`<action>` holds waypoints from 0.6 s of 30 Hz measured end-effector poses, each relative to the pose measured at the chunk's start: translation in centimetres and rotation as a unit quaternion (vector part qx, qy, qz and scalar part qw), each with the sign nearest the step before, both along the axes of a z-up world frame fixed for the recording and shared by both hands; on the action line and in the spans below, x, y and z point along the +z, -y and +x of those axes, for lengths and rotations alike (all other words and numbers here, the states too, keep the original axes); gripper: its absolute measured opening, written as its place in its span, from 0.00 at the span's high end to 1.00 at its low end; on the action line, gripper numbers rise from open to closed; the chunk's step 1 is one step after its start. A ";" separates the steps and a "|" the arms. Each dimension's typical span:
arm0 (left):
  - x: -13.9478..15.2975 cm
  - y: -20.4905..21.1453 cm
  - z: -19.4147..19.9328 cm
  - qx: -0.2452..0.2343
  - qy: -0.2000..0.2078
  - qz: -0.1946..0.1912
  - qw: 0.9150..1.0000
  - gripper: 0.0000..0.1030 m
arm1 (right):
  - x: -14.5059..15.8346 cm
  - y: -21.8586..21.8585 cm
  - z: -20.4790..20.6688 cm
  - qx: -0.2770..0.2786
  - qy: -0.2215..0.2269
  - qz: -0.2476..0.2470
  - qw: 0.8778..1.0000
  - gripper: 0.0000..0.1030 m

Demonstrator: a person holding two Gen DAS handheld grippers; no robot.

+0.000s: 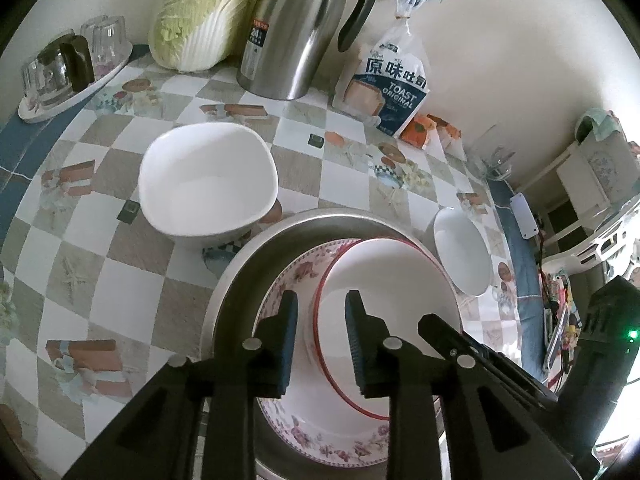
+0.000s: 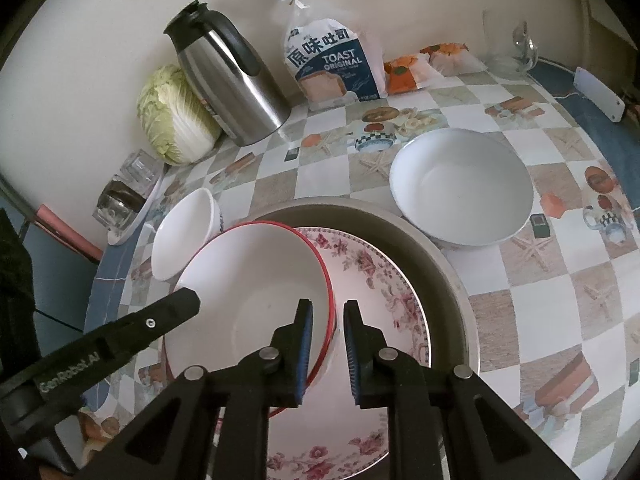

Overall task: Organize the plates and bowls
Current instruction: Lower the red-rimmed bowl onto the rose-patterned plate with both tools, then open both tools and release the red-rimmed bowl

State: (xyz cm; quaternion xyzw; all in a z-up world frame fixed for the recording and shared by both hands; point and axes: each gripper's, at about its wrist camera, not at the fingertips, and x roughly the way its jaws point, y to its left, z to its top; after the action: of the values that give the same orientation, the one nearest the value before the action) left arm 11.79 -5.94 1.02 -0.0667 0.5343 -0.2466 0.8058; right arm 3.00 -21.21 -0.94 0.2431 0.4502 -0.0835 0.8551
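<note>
Your left gripper (image 1: 322, 308) sits low in the centre of its frame, jaws parted and straddling the near rim of the red-rimmed bowl (image 1: 384, 320); a gap shows on both sides of that rim, so the pads are not pressing on it. Your right gripper (image 2: 328, 320) is also low centre in its own view, jaws set narrowly astride the opposite rim of the same bowl (image 2: 256, 292); the inner pad lies against the wall, yet whether the outer pad touches cannot be told.

The bowl rests tilted in the floral plate (image 2: 380, 288), and the plate lies inside a wide steel basin (image 2: 448, 264) on the checkered tablecloth (image 2: 540, 300).

Outward, in the left view, a squarish white bowl (image 1: 208, 184) stands left of centre beside the basin, and a round white bowl (image 1: 462, 256) stands to the right. Along the wall at the top stand a napa cabbage (image 1: 200, 16), a steel thermos jug (image 1: 300, 28) and a bag of toast (image 1: 388, 80). Upturned glasses on a tray (image 1: 72, 68) fill the upper left.
</note>
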 end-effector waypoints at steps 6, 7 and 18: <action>1.0 -0.7 -0.1 0.011 0.010 -0.002 1.000 0.56 | 0.4 0.3 -0.4 -0.001 0.006 -0.005 1.000 0.77; 1.3 -0.8 -0.1 0.013 0.014 -0.003 1.000 0.53 | 0.6 0.3 -0.4 -0.002 0.007 -0.005 1.000 0.70; 2.9 -2.3 -0.1 0.049 0.058 0.034 0.997 0.21 | 2.1 0.4 -1.2 -0.017 0.027 -0.035 0.999 0.30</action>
State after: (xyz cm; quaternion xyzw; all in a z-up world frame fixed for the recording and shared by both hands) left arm 11.68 -3.60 3.95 -0.0503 0.4909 -0.1921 0.8483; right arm 1.79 -21.63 1.16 0.2228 0.4191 -0.1071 0.8736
